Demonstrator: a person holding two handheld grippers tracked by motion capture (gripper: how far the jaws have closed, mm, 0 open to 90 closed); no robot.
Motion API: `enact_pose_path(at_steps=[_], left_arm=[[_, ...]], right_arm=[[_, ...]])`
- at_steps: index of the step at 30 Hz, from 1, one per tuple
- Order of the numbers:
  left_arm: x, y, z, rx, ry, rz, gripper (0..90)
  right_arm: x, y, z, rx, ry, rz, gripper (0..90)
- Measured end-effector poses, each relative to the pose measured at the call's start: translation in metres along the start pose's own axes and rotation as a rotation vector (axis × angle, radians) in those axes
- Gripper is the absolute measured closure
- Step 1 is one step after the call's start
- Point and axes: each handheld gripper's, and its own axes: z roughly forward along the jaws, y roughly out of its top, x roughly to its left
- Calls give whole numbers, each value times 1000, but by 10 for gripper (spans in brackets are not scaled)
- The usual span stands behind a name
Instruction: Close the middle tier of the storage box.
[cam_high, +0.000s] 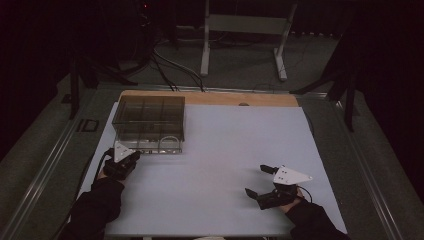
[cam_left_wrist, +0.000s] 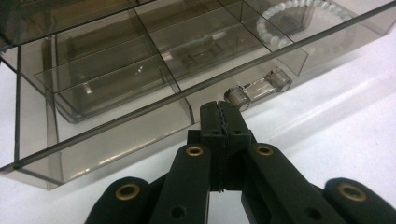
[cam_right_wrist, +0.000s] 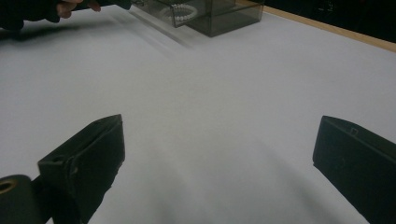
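The smoky transparent plastic compartment box (cam_high: 149, 123) sits at the far left of the white tabletop (cam_high: 220, 165), with a white bead bracelet (cam_left_wrist: 299, 18) in one compartment. The left gripper (cam_left_wrist: 223, 116) has its jaws pressed fully together on nothing, tips just beside the box's clear drawer handle (cam_left_wrist: 259, 88). The right gripper (cam_high: 260, 181) rests near the tabletop's right front, well apart from the box, jaws wide and empty.
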Motion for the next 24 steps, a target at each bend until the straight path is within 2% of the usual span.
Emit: enact_pose_path(at_steps=[24], left_arm=[[2, 4, 1, -1, -11, -6, 900]], right_arm=[[0, 0, 0, -2, 1, 1, 22]])
